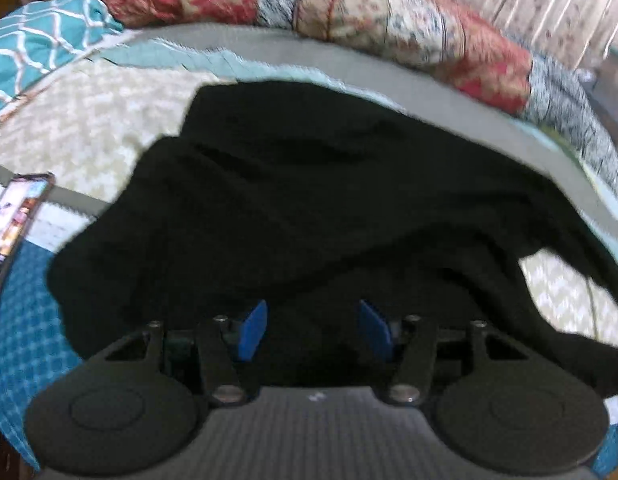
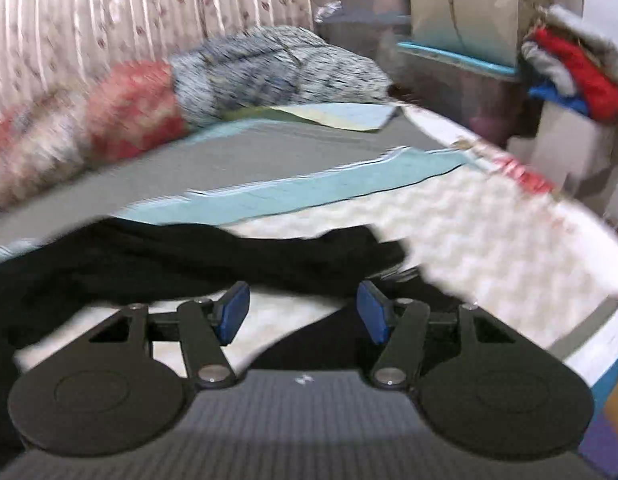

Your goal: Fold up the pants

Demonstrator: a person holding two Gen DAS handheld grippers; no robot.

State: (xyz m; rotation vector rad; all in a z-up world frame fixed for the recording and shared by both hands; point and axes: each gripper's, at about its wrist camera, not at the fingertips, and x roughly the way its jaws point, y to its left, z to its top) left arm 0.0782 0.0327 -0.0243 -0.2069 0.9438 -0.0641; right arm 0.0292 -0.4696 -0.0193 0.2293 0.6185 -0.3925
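Observation:
Black pants (image 1: 309, 208) lie bunched on the bed and fill the middle of the left wrist view. My left gripper (image 1: 313, 330) is open just above their near part, with the blue pads apart and nothing between them. In the right wrist view the pants (image 2: 197, 256) stretch as a dark band across the cream patterned cover (image 2: 489, 248). My right gripper (image 2: 303, 312) is open over their near edge, holding nothing. Both views are blurred.
A phone (image 1: 13, 232) with a lit screen lies at the left on the bed. Rolled red and grey quilts (image 1: 409, 28) line the far side by a curtain (image 2: 129, 12). Boxes and piled clothes (image 2: 569, 68) stand past the bed's right end.

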